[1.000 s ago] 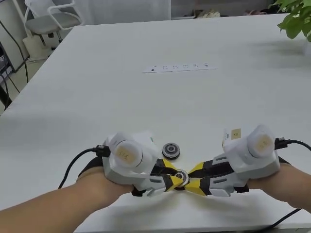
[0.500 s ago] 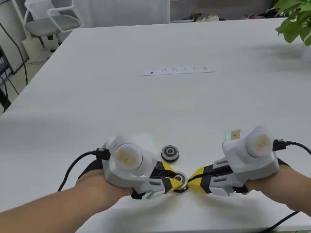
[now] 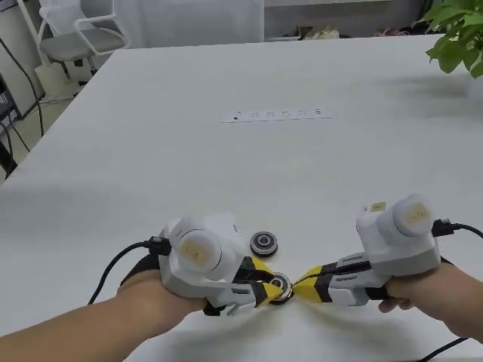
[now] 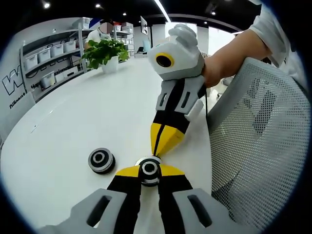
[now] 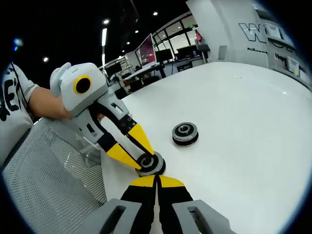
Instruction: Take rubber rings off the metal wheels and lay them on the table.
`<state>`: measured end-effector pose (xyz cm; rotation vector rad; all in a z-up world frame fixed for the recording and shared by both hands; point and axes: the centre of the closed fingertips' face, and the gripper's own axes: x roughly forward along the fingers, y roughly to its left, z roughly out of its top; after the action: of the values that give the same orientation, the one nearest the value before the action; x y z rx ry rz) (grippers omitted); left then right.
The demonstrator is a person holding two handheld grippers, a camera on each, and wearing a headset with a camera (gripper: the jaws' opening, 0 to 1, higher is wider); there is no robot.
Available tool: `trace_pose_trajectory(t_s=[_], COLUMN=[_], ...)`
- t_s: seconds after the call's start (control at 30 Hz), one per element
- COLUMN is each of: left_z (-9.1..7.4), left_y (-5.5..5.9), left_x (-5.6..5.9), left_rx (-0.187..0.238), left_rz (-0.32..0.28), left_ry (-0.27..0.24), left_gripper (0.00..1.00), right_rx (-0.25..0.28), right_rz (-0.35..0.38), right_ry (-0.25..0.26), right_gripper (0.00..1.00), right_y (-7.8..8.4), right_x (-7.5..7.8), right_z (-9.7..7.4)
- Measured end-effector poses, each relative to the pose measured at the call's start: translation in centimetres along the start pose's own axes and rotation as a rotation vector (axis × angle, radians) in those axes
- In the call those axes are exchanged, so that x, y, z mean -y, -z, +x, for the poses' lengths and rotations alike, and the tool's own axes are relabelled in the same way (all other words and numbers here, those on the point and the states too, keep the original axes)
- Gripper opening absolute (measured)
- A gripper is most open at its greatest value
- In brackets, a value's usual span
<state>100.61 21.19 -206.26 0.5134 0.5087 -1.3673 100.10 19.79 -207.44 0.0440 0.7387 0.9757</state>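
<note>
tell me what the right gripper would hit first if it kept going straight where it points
The metal wheel clamped in the left gripper: it sits right at the closed tips of the right gripper, seemingly touching. The left gripper's jaws lie behind it. The other wheel lies off to the side, out of line.

White table (image 3: 151,151), broad and bare across most of its top. Power strip (image 3: 276,115) lies flat out in the middle, that's our marker. Well this side of the strip, roughly in line with it, a metal wheel (image 3: 263,243) lies flat with its black rubber ring on. Just nearer again, toward the front edge, the second wheel (image 3: 280,286); can't tell if it rests on the top. Far right of the strip, a potted plant (image 4: 109,63) stands on the table.
</note>
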Motion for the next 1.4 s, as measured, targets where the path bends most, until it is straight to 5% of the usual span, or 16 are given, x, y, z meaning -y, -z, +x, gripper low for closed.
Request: trace_pose_trajectory(t_s=[0.37, 1.4], left_z=[0.1, 0.2], left_y=[-0.1, -0.1], left_x=[0.0, -0.1], left_rx=[-0.002, -0.018], left_rz=[-0.001, -0.016], left_ry=[-0.008, -0.022], left_gripper=[0.07, 0.07], right_rx=[0.064, 0.098], right_rz=[0.106, 0.103], right_ry=[0.001, -0.065], right_gripper=[0.0, 0.0], right_y=[-0.9, -2.0], right_x=[0.3, -1.3], right_z=[0.0, 0.4])
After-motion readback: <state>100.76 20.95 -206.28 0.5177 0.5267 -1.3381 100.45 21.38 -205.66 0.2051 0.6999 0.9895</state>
